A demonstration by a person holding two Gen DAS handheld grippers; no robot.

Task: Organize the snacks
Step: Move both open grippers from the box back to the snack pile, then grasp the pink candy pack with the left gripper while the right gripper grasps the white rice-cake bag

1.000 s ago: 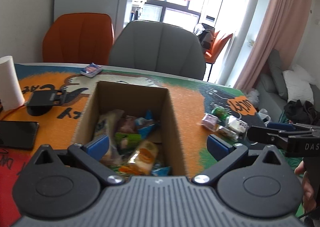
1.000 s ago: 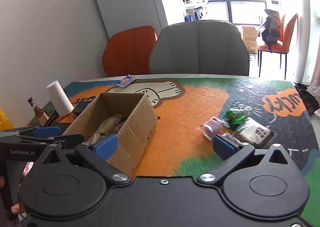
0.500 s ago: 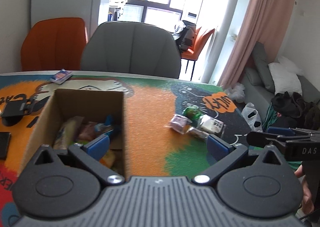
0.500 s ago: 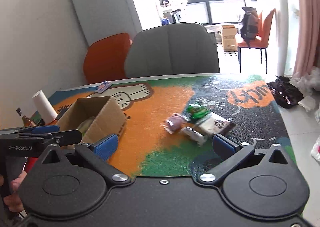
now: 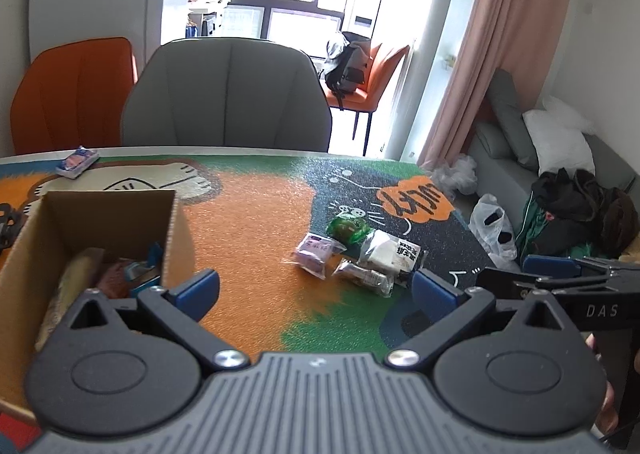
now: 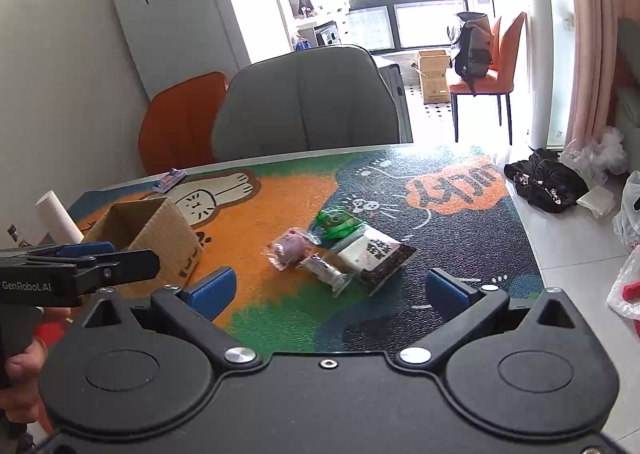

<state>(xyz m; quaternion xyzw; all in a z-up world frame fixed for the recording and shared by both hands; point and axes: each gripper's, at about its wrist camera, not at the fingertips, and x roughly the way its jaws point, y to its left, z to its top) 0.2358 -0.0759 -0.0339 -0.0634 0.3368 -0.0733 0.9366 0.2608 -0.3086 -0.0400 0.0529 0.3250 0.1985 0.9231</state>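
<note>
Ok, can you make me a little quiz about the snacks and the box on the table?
1. True or false: the cardboard box already holds some snacks.
2. How many loose snack packets lie together on the mat: A two, B four, C seven?
3. Fill in: the green packet lies ___ from the grippers than the purple packet.

Key: 1 true. 2 B: the green and purple ones, the black-and-white packet and the small clear packet. 3 farther.
</note>
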